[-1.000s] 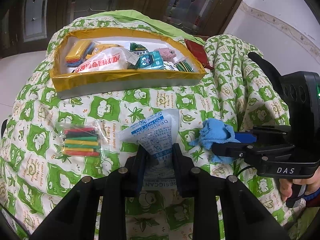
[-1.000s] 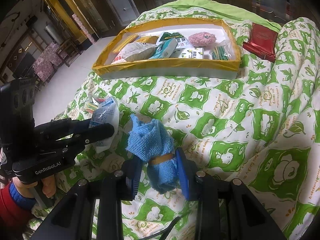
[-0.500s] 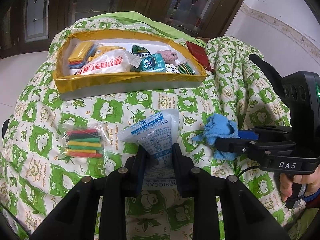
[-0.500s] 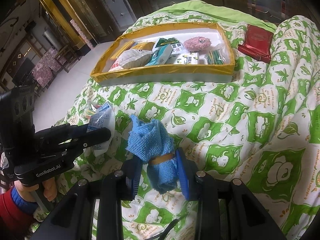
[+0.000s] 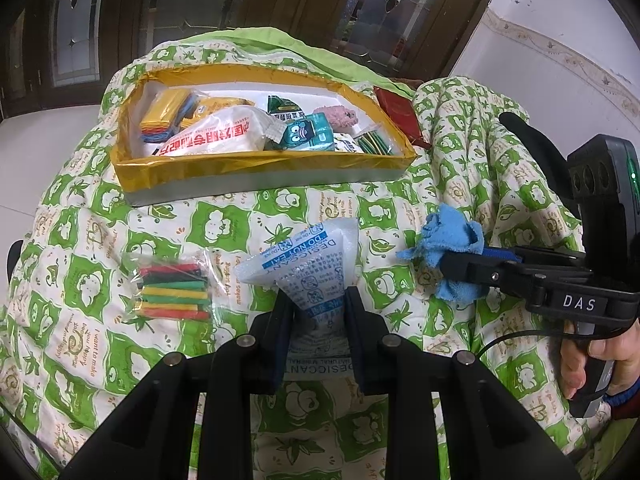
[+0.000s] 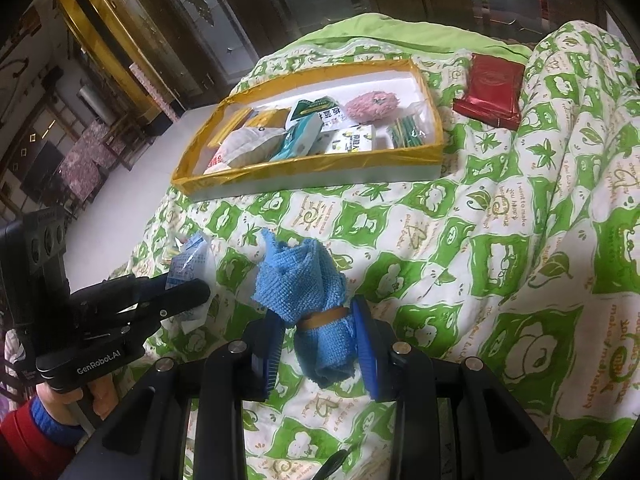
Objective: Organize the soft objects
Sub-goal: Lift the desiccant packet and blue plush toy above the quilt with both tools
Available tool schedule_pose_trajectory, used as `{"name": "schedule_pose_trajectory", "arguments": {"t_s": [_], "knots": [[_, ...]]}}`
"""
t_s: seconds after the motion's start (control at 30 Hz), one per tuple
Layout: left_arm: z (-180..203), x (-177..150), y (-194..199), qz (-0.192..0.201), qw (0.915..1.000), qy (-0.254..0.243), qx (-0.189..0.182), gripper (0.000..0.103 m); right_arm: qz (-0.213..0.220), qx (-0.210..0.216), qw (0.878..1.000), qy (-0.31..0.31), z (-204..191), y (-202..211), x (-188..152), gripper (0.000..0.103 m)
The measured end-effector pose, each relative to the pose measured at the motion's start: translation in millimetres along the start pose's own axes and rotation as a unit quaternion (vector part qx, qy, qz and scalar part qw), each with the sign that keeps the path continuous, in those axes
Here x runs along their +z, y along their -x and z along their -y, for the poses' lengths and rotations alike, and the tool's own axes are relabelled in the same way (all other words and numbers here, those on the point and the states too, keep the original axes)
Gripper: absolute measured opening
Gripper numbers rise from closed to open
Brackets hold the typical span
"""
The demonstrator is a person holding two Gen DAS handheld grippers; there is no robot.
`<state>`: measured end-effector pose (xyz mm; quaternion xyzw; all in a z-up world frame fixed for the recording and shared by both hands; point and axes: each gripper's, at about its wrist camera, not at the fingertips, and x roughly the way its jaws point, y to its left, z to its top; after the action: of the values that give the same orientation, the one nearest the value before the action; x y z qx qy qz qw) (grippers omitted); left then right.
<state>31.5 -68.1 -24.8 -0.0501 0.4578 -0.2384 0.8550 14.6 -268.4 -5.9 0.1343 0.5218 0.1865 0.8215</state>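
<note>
My left gripper (image 5: 316, 304) is shut on a white desiccant pouch (image 5: 308, 260) with blue print, held just above the green-and-white quilt (image 5: 224, 224). My right gripper (image 6: 320, 320) is shut on a rolled blue cloth (image 6: 304, 276) bound with a tan band; the cloth (image 5: 452, 240) also shows at the right of the left wrist view. Ahead lies a yellow-rimmed tray (image 5: 256, 162) holding several soft packets and a pink plush. A clear bag of coloured sticks (image 5: 172, 288) rests on the quilt to the left of the pouch.
A red foil packet (image 6: 490, 90) lies on the quilt right of the tray (image 6: 312, 164). The quilt bulges high at the right. Dark glass doors stand behind, and white floor lies to the left. A person's hand (image 5: 596, 360) grips the right handle.
Both grippers keep their holds. The view has tipped slightly, so the tray sits a little lower and nearer in both wrist views; the blue cloth has shifted slightly to the right in the left view.
</note>
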Motion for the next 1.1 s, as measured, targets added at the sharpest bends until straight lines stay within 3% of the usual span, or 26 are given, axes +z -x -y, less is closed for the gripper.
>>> {"name": "schedule_pose_trajectory", "arguments": {"t_s": [1.1], "knots": [[21,49,19,0.039,0.9987,-0.031,0.014,0.025,0.019,-0.033,0.999,0.025,-6,13,16,0.035]]}}
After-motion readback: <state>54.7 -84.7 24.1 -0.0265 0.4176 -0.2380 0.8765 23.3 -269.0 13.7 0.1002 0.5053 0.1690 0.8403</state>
